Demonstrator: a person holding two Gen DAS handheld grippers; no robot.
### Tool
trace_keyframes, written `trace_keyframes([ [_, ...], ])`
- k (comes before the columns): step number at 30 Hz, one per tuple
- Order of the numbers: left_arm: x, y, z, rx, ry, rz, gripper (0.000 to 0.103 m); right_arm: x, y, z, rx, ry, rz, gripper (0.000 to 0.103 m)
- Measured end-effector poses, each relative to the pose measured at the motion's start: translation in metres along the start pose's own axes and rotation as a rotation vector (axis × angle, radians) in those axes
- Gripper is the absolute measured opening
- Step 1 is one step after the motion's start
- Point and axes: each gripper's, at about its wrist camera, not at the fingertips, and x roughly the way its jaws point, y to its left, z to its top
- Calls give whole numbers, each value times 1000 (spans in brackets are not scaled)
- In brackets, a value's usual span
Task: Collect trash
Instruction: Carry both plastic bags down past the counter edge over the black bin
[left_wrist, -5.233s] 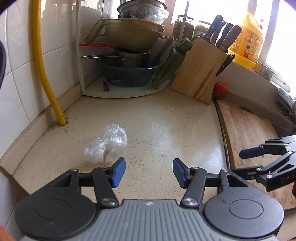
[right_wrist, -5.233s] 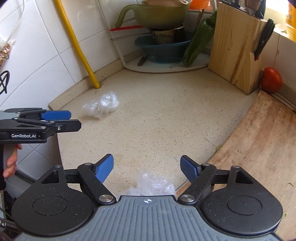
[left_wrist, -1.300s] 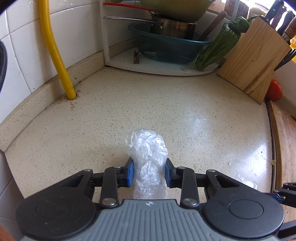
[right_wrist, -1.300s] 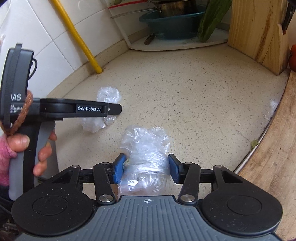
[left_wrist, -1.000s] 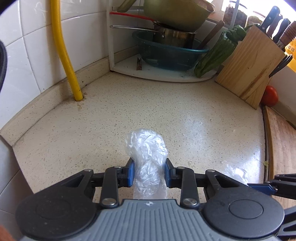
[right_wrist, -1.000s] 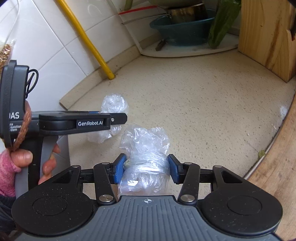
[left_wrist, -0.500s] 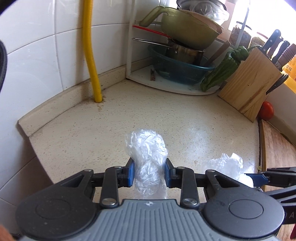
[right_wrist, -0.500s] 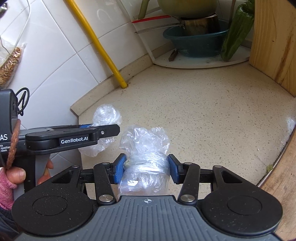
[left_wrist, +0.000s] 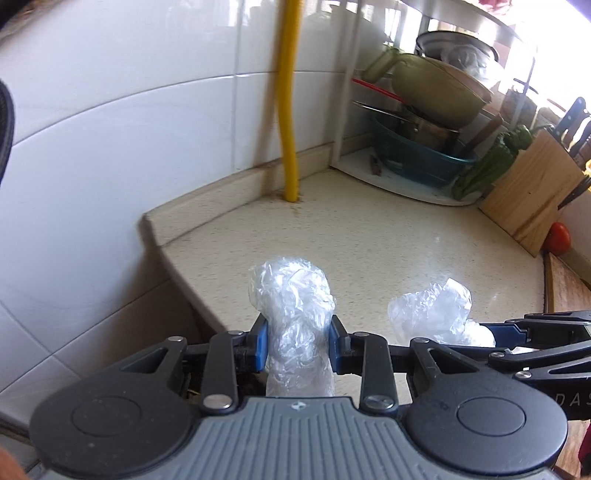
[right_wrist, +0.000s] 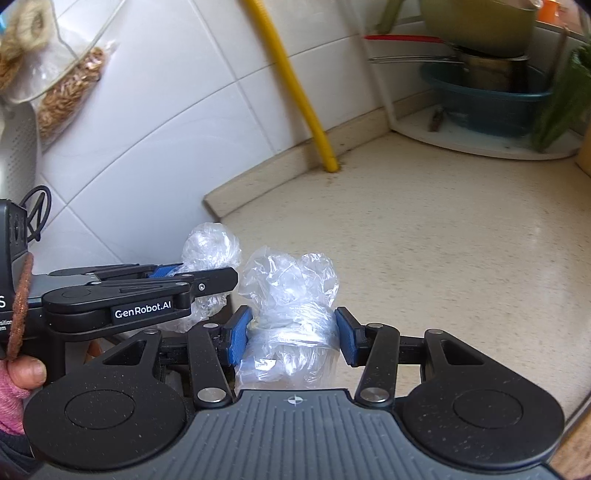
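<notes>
My left gripper (left_wrist: 296, 345) is shut on a crumpled clear plastic bag (left_wrist: 291, 295) and holds it above the left end of the speckled counter (left_wrist: 406, 254). My right gripper (right_wrist: 291, 338) is shut on a second crumpled clear plastic bag (right_wrist: 291, 295), held close beside the left one. In the left wrist view the right gripper (left_wrist: 517, 332) and its bag (left_wrist: 432, 310) show at the right. In the right wrist view the left gripper (right_wrist: 166, 273) and its bag (right_wrist: 210, 251) show at the left.
A yellow hose (left_wrist: 288, 110) runs down the white tiled wall. A corner rack holds a blue basin (left_wrist: 417, 155), pots and a green bowl (left_wrist: 436, 92). A wooden knife block (left_wrist: 532, 184), green peppers, a tomato (left_wrist: 557, 238) and a wooden board (left_wrist: 565, 284) stand at the right.
Both grippers, each still shut on its bag, have lifted and pulled back to the left, toward the counter's left end. The two bags now sit closer together.
</notes>
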Motion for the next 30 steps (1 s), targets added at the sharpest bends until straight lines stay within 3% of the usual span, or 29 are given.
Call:
trace_keyframes([
  [15, -49, 54, -31, -96, -37, 105, 29, 17, 76, 0, -127, 19, 114, 57],
  [30, -93, 79, -59, -132, -77, 146, 29, 18, 131, -18, -201, 27, 166, 57],
])
